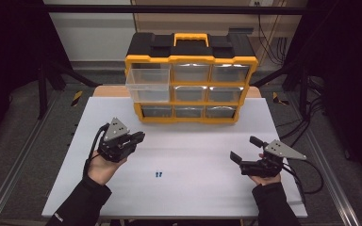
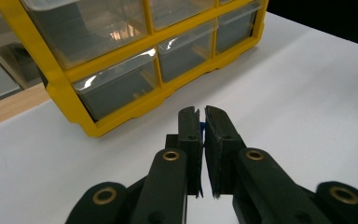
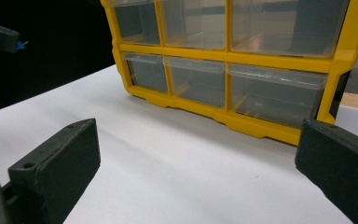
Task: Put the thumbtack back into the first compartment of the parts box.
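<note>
1. Two hazards first. Your left gripper (image 1: 136,138) has its jaws pressed nearly together on a tiny blue plastic piece (image 2: 202,125), with just a sliver of it poking out at the tips. The grip is that thin, so any twist or jolt could flick the piece out.
2. That piece is up off the white tabletop (image 1: 193,155), in the air between you and the yellow-and-black plastic drawer organizer (image 1: 191,84). From the right gripper view it shows as a blue speck (image 3: 23,45) at the jaw tip.
3. If it drops, it likely bounces or rolls on the smooth tabletop, and it would be hard to pick up again.
4. One clear plastic drawer (image 1: 148,84) at the organizer's upper left is pulled out, probably the target. Its front wall stands in the way, so you need to come in above the rim; clipping it could knock the piece loose or shove the drawer.
5. Two more small blue pieces (image 1: 158,174) lie on the tabletop near you, between your forearms. Don't sweep them with a sleeve or cable.
6. Your right gripper (image 1: 245,150) has its jaws spread wide, holding nothing, low over the tabletop, well apart from the organizer. Not in the way.
7. The other clear drawers look closed, their contents too hazy to tell.
</note>
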Motion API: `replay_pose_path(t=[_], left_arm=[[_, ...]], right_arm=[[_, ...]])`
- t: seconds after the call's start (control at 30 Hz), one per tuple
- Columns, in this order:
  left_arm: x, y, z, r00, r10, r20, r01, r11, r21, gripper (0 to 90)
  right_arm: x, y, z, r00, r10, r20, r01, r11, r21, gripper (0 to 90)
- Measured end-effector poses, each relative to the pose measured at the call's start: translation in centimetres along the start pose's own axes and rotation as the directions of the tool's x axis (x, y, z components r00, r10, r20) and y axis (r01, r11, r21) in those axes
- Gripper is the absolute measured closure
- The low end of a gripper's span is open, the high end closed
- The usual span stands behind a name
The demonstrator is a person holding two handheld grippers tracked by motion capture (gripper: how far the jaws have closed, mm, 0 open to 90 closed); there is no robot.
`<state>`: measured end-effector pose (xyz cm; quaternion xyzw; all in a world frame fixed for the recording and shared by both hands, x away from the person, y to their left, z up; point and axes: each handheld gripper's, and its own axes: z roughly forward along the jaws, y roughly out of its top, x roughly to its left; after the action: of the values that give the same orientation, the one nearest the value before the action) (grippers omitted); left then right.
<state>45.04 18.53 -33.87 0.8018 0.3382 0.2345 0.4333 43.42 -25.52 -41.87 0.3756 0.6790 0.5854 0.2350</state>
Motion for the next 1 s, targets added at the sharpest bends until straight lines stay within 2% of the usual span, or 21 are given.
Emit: replay_pose_path(t=[0.1, 0.13, 0.37, 0.6, 0.77, 1.0], left_arm=[[0.0, 0.5, -0.1, 1.0000, 0.008, 0.000, -0.008, 1.0000, -0.004, 84.7], [0.1, 0.7, -0.2, 0.9997, 0.024, -0.002, -0.024, 0.9997, 0.003, 84.7], [0.4, 2.2, -0.9, 0.9990, 0.044, 0.007, -0.044, 0.9990, 0.001, 84.7], [0.8, 3.6, -1.6, 0.9976, 0.069, -0.001, -0.069, 0.9976, 0.003, 84.7], [1.0, 4.8, -2.2, 0.9965, 0.083, -0.011, -0.083, 0.9964, -0.018, 84.7], [1.3, 6.4, -2.9, 0.9970, 0.077, -0.011, -0.077, 0.9968, -0.021, 84.7]], right_arm=[[0.0, 0.0, 0.0, 1.0000, -0.003, -0.001, 0.003, 1.000, -0.001, 0.5], [0.0, 0.0, 0.0, 1.0000, -0.003, -0.001, 0.003, 1.000, -0.001, 0.5], [0.0, 0.0, 0.0, 1.0000, -0.002, 0.000, 0.002, 1.000, -0.001, 0.5], [0.0, 0.0, 0.0, 1.0000, 0.000, 0.003, 0.000, 1.000, 0.000, 0.5], [0.0, 0.0, 0.0, 1.0000, -0.002, 0.000, 0.002, 1.000, -0.001, 0.5], [0.1, 0.0, 0.1, 1.0000, 0.006, 0.005, -0.006, 1.000, 0.003, 0.6]])
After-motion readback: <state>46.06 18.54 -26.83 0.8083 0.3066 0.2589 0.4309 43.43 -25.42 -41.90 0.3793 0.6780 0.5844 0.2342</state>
